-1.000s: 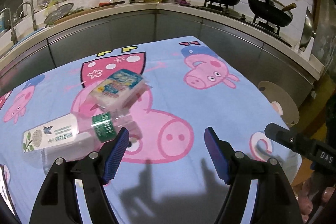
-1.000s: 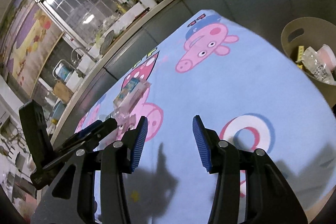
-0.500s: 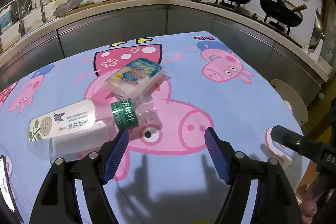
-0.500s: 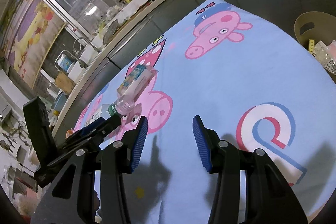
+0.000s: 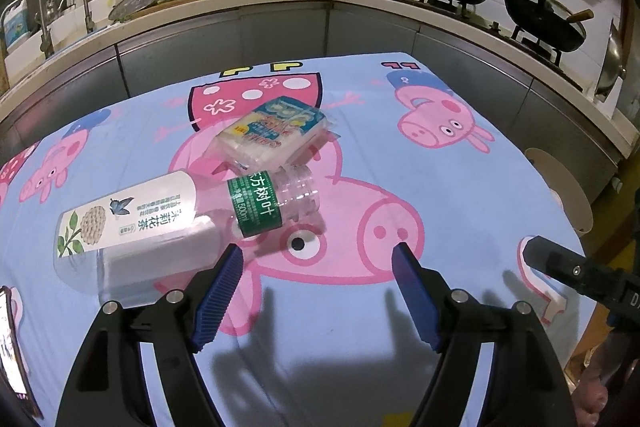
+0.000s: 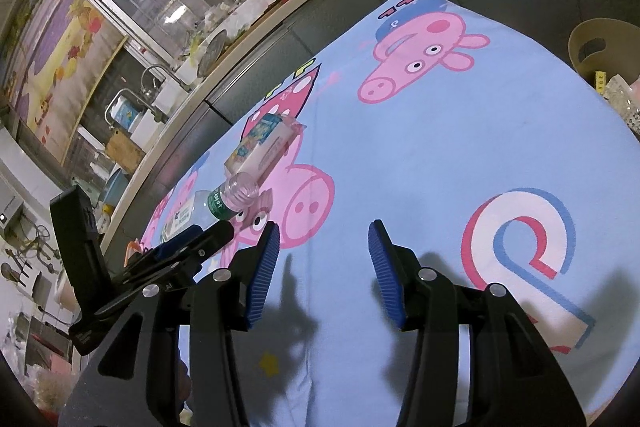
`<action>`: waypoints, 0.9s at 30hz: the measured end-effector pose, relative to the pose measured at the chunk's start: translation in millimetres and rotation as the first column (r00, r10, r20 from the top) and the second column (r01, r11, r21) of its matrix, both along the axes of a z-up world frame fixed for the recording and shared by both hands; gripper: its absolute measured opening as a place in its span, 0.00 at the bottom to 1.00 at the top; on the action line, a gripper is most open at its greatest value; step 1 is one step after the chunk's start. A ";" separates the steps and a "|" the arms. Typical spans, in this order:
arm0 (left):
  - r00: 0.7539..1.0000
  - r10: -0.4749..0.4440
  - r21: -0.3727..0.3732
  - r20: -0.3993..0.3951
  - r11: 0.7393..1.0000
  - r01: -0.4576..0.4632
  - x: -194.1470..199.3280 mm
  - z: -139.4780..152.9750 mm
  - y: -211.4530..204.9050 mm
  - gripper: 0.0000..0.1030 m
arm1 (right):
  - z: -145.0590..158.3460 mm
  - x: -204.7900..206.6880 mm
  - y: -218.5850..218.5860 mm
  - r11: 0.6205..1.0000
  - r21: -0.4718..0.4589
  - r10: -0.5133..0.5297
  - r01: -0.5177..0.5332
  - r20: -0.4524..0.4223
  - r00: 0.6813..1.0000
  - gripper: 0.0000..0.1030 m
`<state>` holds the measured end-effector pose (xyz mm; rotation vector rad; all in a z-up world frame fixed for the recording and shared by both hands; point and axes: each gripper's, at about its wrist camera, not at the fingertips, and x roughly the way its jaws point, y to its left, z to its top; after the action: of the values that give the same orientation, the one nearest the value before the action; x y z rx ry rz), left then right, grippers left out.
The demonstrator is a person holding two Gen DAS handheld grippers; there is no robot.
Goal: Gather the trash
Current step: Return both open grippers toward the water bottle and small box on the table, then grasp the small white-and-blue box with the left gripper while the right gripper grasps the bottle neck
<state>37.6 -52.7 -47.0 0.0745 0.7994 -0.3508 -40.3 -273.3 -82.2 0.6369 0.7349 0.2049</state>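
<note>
**Both grippers released above the cartoon-pig cloth, trash lying ahead**

The landmark is the plastic bottle (image 5: 168,223), a clear empty one with a white label and a green band, lying on its side on the blue cartoon-pig tablecloth (image 5: 460,195). Its capless neck end rests on the big pink pig print.

Touching the bottle's neck end, on the far side of it, lies a wrapped tissue pack (image 5: 272,131), tilted, with a blue and yellow printed top.

The left gripper (image 5: 318,261) hovers just on the near side of the bottle, its blue-padded fingers (image 5: 220,287) spread wide and holding nothing; the left pad is close to the bottle's body, and whether it touches cannot be told.

The right gripper (image 6: 322,239) sits well to the right of the bottle, over bare cloth, its fingers likewise spread apart and empty. In its view the bottle (image 6: 224,201) and the tissue pack (image 6: 264,145) lie ahead to the left, beyond the left gripper's black frame.

Far to the right of the bottle, past the cloth's edge, stands a beige bin (image 6: 600,47) with wrappers inside. Behind the bottle runs a kitchen counter (image 5: 240,3).
</note>
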 end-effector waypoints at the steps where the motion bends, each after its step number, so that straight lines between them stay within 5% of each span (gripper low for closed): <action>1: 1.000 0.001 0.000 -0.001 1.000 -0.001 0.3 -0.3 0.5 0.75 | -0.4 0.7 0.7 1.000 0.000 0.002 -0.002 -0.001 1.000 0.45; 10: 1.000 -0.009 -0.046 -0.007 0.999 0.008 -5.8 -3.2 24.6 0.75 | 0.2 16.5 8.5 0.999 -0.007 0.040 -0.040 -0.009 0.999 0.46; 19: 0.998 0.066 -0.168 -0.014 0.983 -0.067 -10.4 8.1 98.8 0.72 | 9.2 69.7 39.2 0.989 -0.011 0.147 -0.146 0.002 0.989 0.50; 27: 0.988 0.156 -0.222 0.013 0.964 -0.149 -10.6 23.9 149.9 0.72 | 7.8 142.9 74.7 0.981 -0.041 0.185 -0.188 -0.054 0.981 0.66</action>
<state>27.0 97.2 -23.2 -0.1891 0.7267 -0.2901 102.6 -198.6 -74.4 0.5308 0.8459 0.3447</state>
